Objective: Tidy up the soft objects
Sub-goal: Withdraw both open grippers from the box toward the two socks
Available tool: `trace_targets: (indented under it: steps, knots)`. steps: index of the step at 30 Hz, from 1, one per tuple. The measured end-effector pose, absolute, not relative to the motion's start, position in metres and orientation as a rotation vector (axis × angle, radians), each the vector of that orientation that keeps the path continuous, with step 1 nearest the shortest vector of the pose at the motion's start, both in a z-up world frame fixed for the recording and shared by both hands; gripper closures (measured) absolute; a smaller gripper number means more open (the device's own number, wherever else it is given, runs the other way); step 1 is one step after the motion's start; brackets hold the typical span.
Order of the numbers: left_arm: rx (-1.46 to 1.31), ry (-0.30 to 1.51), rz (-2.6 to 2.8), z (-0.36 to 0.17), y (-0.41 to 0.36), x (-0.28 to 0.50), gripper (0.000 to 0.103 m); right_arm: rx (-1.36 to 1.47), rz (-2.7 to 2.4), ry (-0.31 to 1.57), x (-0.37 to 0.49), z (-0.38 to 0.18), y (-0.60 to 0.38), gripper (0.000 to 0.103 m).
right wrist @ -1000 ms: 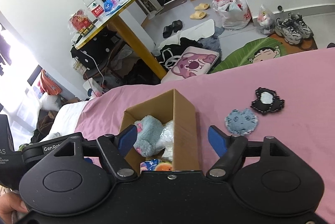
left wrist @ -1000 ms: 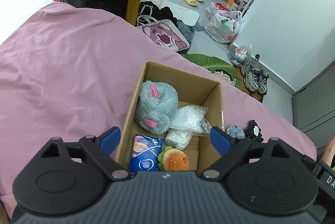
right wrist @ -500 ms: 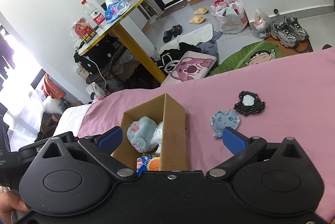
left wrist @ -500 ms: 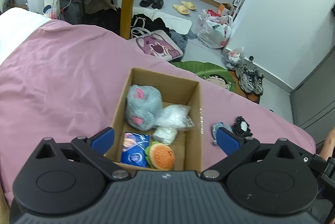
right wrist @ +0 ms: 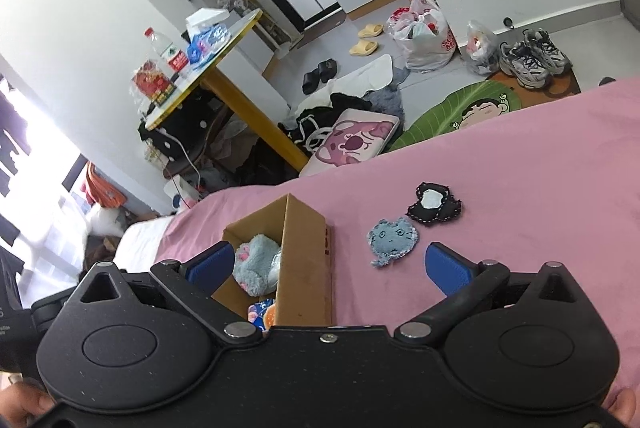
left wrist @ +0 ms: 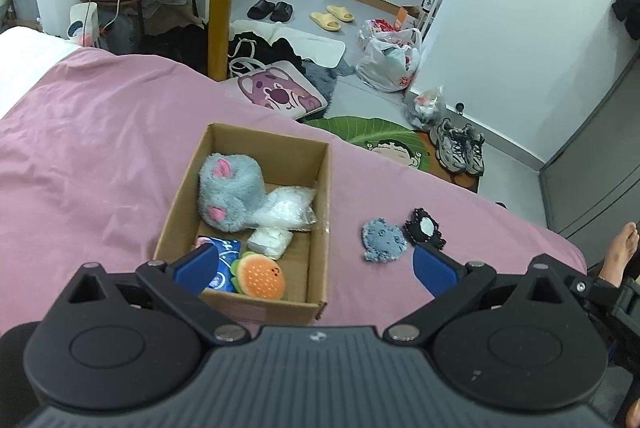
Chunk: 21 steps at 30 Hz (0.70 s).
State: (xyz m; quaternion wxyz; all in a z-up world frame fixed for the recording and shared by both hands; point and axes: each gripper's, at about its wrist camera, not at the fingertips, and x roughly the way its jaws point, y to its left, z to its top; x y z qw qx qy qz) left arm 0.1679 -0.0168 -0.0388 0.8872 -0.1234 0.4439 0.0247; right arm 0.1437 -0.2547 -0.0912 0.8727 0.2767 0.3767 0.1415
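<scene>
Left wrist view, left claw [left wrist: 314, 268] spread wide above cardboard box [left wrist: 256, 302], right claw [right wrist: 326, 266] likewise wide, empty.

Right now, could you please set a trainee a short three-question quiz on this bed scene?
1. True or false: the blue patch lies inside the cardboard box.
2. Which lies nearer the box: A) blue patch, B) black patch?
3. Fill in: the left gripper and the right gripper are both ____.

Key: 1 false, it lies on the pink bedspread; 2 A; 3 open.
</scene>
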Motion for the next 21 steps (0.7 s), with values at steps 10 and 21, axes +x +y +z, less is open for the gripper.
trace_targets:
  steps: [10,21]
  knots:
    - [-0.214,0.943,0.101,-0.045,-0.045,0.165,0.001,0.629,0.281,0.794,0.141,-0.105,-0.279,0.000]
    - [-0.196,0.933,0.062,-0.055,-0.075,0.177,0.003,0.721,0.252,0.778,0.145,-0.121,-0.303,0.010]
